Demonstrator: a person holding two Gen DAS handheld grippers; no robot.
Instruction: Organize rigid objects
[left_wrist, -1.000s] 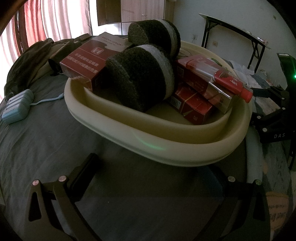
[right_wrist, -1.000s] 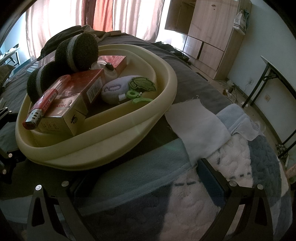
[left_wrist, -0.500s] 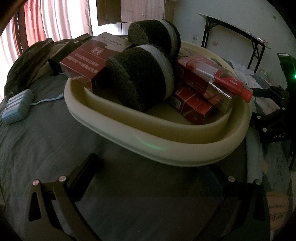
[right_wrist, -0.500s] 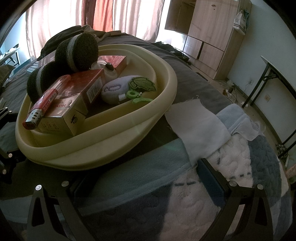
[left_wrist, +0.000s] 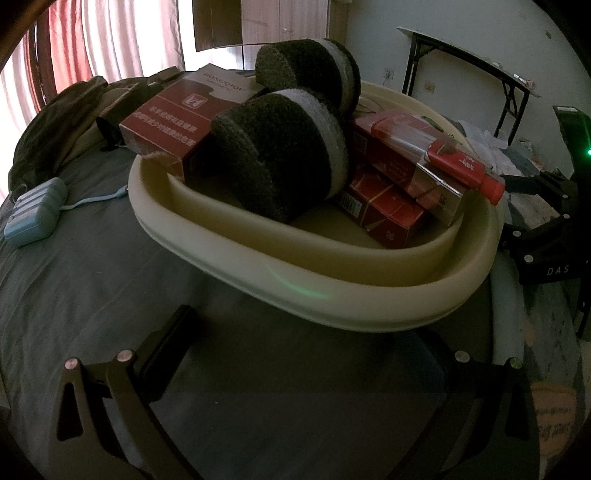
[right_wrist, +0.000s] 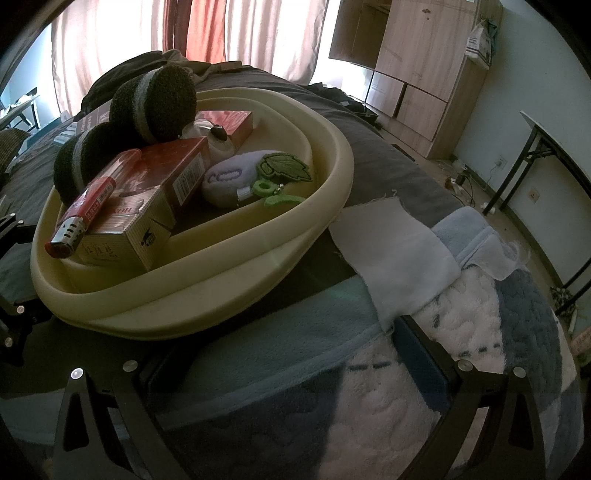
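Note:
A cream basin (left_wrist: 332, 295) (right_wrist: 221, 295) sits on the bed. It holds two dark round scrub pads (left_wrist: 280, 158) (right_wrist: 155, 103), several red boxes (left_wrist: 166, 122) (right_wrist: 166, 173) and a red lighter (left_wrist: 461, 166) (right_wrist: 85, 214) lying on top of one box. The right wrist view also shows a white plush pouch (right_wrist: 229, 181) with a green leaf tag (right_wrist: 284, 168) inside the basin. My left gripper (left_wrist: 303, 354) is open just short of the basin's near rim, holding nothing. My right gripper (right_wrist: 291, 365) is open over the blue towel beside the basin, also holding nothing.
A light blue case (left_wrist: 33, 212) with a cord lies on the grey sheet to the left. A white cloth (right_wrist: 395, 258) and a fluffy blanket (right_wrist: 480, 314) lie right of the basin. Dark clothes (left_wrist: 55, 125) are piled behind. A folding table (left_wrist: 465, 59) and a wardrobe (right_wrist: 417, 62) stand beyond the bed.

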